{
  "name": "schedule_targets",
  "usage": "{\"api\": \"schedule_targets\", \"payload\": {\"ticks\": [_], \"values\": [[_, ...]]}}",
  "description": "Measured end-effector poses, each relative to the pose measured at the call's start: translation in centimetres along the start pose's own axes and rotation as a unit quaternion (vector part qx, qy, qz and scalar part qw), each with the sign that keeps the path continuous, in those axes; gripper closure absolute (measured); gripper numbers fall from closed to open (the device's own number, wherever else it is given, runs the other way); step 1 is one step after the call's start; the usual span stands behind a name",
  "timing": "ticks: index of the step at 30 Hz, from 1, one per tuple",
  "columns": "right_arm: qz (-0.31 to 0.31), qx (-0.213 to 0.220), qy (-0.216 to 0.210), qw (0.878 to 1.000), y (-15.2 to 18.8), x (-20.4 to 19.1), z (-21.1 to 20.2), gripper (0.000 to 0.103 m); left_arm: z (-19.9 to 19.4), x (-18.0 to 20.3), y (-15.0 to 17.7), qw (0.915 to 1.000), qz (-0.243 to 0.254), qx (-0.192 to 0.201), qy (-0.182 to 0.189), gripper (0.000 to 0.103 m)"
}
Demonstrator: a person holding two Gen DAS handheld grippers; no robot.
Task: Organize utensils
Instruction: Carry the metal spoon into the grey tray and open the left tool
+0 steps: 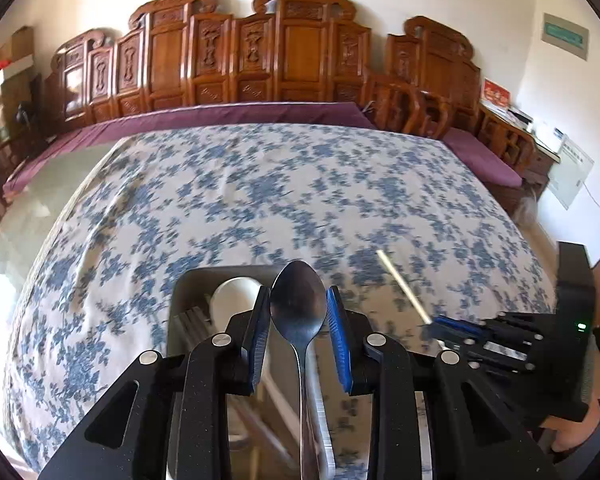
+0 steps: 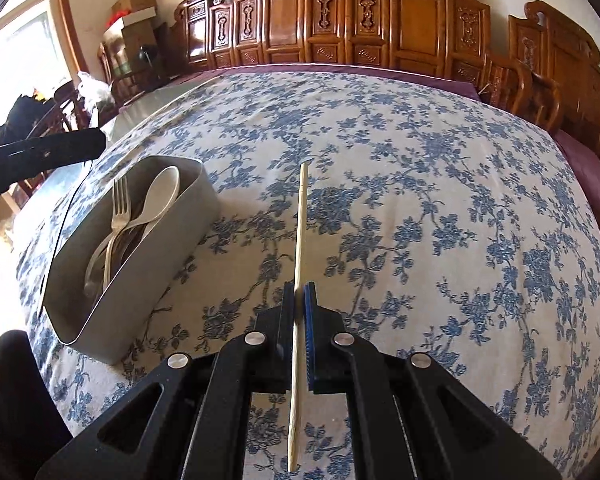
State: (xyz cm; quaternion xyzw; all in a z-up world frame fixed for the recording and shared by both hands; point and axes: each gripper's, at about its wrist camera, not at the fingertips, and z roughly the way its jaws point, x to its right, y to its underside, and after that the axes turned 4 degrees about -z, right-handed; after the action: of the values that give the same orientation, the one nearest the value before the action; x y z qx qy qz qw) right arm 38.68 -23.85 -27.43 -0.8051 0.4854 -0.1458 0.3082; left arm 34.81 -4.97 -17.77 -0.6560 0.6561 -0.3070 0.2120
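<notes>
A shiny steel spoon is flanked by the left gripper's parted jaws above a grey oblong utensil box; a pale wooden chopstick is clamped by the right gripper.

Left gripper sitting at lower centre of its frame, jaws parted, right gripper at lower centre of its view, jaws pinching together, tilted slightly.

The left camera looks along its fingers, close above the gray box, facing the wooden bench. The right camera sits farther right, facing likewise. Both see the flowered cloth.
</notes>
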Motion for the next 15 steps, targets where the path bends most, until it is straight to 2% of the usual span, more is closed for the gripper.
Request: {"api": "schedule_targets", "payload": {"ticks": [7, 15], "values": [[-0.002, 0.010, -0.009, 1.000, -0.3, -0.6, -0.5, 0.097, 2.5, -3.5, 0.6, 0.9991, -0.021, -0.019, -0.030, 0.077], [-0.002, 0.010, -0.009, 1.000, -0.3, -0.6, -0.4, 0.097, 6.3, -4.4, 2.7, 0.9967, -0.019, -0.062, -0.049, 0.077]]}}
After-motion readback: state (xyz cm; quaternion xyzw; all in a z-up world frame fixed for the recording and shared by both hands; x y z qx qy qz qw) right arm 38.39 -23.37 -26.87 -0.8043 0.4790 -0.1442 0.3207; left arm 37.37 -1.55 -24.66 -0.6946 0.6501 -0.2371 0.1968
